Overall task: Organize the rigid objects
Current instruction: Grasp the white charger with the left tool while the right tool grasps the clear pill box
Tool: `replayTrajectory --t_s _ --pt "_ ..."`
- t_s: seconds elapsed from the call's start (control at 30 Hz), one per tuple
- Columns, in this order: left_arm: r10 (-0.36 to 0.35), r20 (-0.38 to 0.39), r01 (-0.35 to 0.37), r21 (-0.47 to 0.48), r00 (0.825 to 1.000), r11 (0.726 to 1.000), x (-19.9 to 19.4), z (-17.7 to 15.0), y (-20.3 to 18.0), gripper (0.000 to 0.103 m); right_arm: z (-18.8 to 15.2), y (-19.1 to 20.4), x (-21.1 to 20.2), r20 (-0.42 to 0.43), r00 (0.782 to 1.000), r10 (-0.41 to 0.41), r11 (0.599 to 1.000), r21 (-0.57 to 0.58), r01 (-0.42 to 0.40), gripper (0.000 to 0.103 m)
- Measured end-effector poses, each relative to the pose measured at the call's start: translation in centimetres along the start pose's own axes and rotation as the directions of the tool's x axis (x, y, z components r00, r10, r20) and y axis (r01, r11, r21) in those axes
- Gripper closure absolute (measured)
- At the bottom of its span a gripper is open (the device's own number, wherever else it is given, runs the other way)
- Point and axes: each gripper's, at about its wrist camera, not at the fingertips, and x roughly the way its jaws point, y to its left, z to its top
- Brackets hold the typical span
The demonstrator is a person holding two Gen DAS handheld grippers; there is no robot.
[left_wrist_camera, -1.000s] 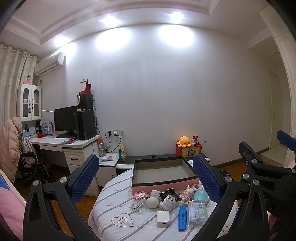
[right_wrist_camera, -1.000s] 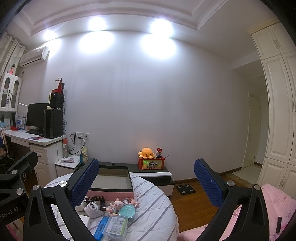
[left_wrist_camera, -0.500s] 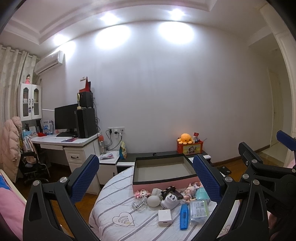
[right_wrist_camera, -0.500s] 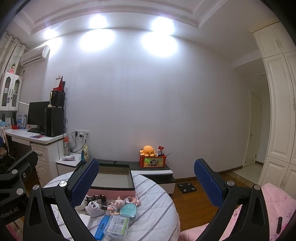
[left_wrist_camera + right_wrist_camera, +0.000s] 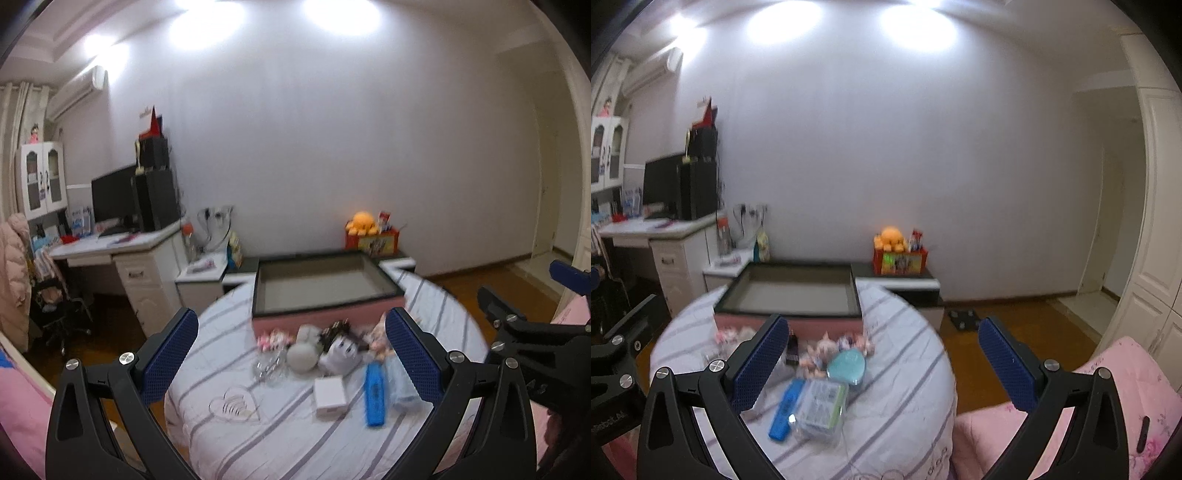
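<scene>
While above the table [image 5: 295, 443], both tools [image 5: 291, 354] [image 5: 882, 354] agape, empty.

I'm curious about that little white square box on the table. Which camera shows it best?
The left wrist view. The white square box lies in the open between the fingers, beside the blue bar. In the right wrist view I cannot find it; a finger likely covers that spot.

We see a striped cloth [image 5: 295, 435] over the round table, a glossy blue plastic case [image 5: 375, 395], a smooth matt white box [image 5: 330, 397], a crinkly clear-wrapped packet [image 5: 820, 410] (print blurred), and rough dimpled blue finger pads [image 5: 759, 363] on matt black plastic arms
</scene>
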Motion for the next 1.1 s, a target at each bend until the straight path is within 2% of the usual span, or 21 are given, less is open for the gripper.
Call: replayTrajectory --t_s 0.17,0.4,0.6,0.73,0.9,1.0,1.1 --pt "0.03 -0.109 -0.03 0.007 0.994 1.0 3.0 -2.1 0.4 0.001 -2.0 0.1 2.8 -0.12 0.992 0.032 0.999 0.018 -0.03 0.0" --pt "0.025 -0.236 -0.018 0.033 0.972 0.999 6.1 -4.8 -0.2 0.001 -4.2 0.8 4.6 -0.221 0.974 0.059 0.998 0.002 -0.061 0.0" --pt "0.014 -0.269 -0.009 0.021 0.963 1.0 7.4 -5.4 -0.2 0.001 -4.3 1.2 5.7 -0.25 0.966 0.063 0.998 -0.013 -0.068 0.0" --pt "-0.017 -0.303 0.027 0.028 0.953 0.999 8.4 -5.7 -0.3 0.001 -4.6 1.7 7.2 -0.283 0.956 0.08 0.996 -0.024 -0.091 0.0" --pt "-0.072 -0.356 0.081 0.01 0.932 0.997 10.1 -6.8 -0.2 0.001 -5.6 2.6 10.0 -0.366 0.926 0.093 0.993 -0.038 -0.115 0.0" --pt "-0.063 -0.38 0.078 0.026 0.923 0.997 11.2 -7.6 -0.4 0.001 -6.3 3.3 11.7 -0.425 0.9 0.099 0.991 -0.038 -0.127 0.0" --pt "-0.085 -0.406 0.098 0.011 0.91 0.995 12.0 -8.1 -0.2 0.001 -6.8 3.8 13.2 -0.468 0.876 0.119 0.989 -0.024 -0.147 0.0"
